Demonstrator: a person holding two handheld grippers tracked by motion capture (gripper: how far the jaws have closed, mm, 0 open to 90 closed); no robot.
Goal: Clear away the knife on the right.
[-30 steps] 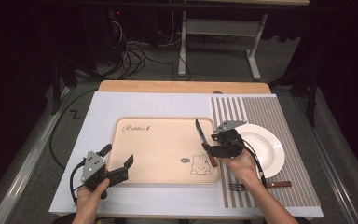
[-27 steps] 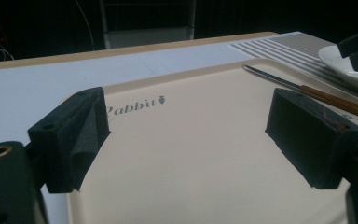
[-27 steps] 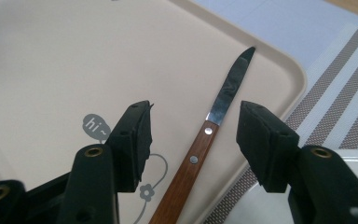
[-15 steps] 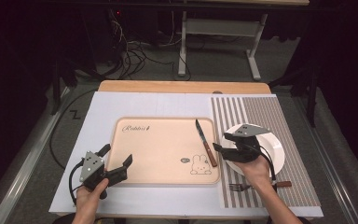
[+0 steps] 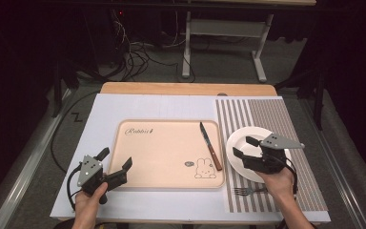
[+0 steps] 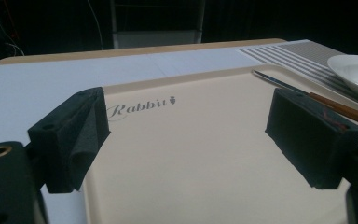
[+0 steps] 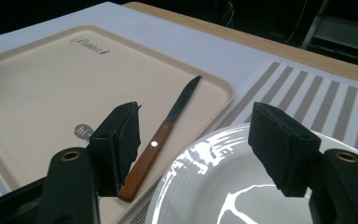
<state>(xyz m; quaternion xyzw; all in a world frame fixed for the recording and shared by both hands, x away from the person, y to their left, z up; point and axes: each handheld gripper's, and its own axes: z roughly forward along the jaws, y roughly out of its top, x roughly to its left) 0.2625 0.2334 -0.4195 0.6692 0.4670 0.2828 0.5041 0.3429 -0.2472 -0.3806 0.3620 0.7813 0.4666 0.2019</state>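
**Inspector:** On the table (image 5: 100,109) you have a pale sheet covering the top, with a bare wooden strip along the far edge. A striped placemat (image 5: 267,114) lies on the right part of it, a beige tray (image 5: 167,152) in the middle. Beyond the table the room is dark: cables on the floor and a white table frame (image 5: 219,43).

**Operator:** What writing can you read?

**Inspector:** "Rabbit" in script at the tray's far left corner (image 6: 140,108), a rabbit drawing (image 5: 205,169) at its near right corner, and a small round mark beside it reading "hi" (image 7: 82,130). Nothing else is legible.

**Operator:** And the knife?

**Inspector:** Your knife (image 5: 211,146) lies flat along the tray's right edge, wooden handle toward you, blade pointing away. It is free of both grippers.

**Operator:** State of my grippers?

**Inspector:** Your right gripper (image 5: 245,147) hovers over the near left part of the white plate (image 5: 248,136), which sits on the placemat. Its jaws have just been opening and stand wide with nothing between them. A fork (image 5: 245,191) lies on the placemat just below your right hand (image 5: 279,183). Your left gripper (image 5: 116,159) sits at the tray's near left corner, jaws wide apart, empty.
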